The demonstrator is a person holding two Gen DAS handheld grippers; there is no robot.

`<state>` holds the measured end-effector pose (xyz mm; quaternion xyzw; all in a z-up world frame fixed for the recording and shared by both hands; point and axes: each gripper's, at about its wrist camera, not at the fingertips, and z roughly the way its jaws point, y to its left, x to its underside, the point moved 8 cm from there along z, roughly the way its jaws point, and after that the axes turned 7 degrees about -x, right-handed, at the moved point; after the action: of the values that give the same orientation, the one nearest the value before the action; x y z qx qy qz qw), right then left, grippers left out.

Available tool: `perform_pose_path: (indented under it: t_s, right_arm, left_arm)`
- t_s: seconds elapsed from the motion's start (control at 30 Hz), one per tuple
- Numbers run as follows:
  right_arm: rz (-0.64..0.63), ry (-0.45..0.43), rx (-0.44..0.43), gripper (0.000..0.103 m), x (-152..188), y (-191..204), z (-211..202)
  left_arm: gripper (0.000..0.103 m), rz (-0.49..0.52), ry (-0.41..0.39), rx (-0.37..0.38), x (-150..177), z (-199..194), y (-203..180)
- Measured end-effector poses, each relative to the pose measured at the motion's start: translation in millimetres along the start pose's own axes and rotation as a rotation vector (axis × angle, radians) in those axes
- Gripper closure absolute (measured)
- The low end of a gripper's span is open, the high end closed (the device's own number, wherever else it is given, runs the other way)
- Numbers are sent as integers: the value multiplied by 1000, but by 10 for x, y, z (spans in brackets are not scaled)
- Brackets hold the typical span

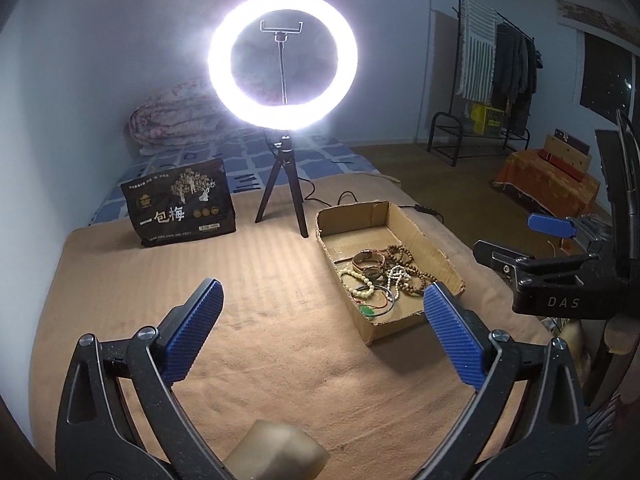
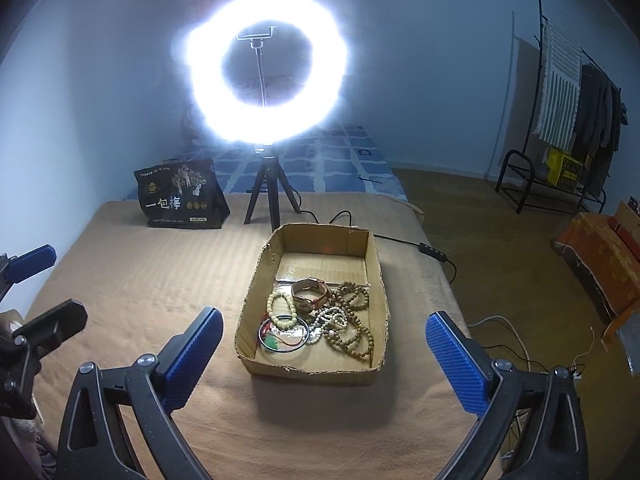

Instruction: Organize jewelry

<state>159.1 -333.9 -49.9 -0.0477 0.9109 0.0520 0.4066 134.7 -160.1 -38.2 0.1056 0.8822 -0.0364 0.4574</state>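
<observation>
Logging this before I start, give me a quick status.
Left tool and right tool open, empty. Jewelry piled in cardboard box, untouched. Nothing in the way.

we see a shallow open cardboard box [image 2: 382, 276] on the tan blanket, its near half holding tangled jewelry: brown wooden beads [image 2: 354, 320], cream bead bracelet [image 2: 280, 308], gold-toned watch [image 2: 310, 294], thin dark bangle [image 2: 284, 334], green pendant [image 2: 272, 345]

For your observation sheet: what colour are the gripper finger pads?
Blue, ribbed pads, clearest in the right wrist view.
</observation>
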Motion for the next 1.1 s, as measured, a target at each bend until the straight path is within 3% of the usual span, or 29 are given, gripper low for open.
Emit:
perform_pose_path:
  t_s: [1.1]
  right_arm:
    - [26,30,25,0,55,-129,44]
  left_arm:
    - [1,16,-4,-3,-23,13,9]
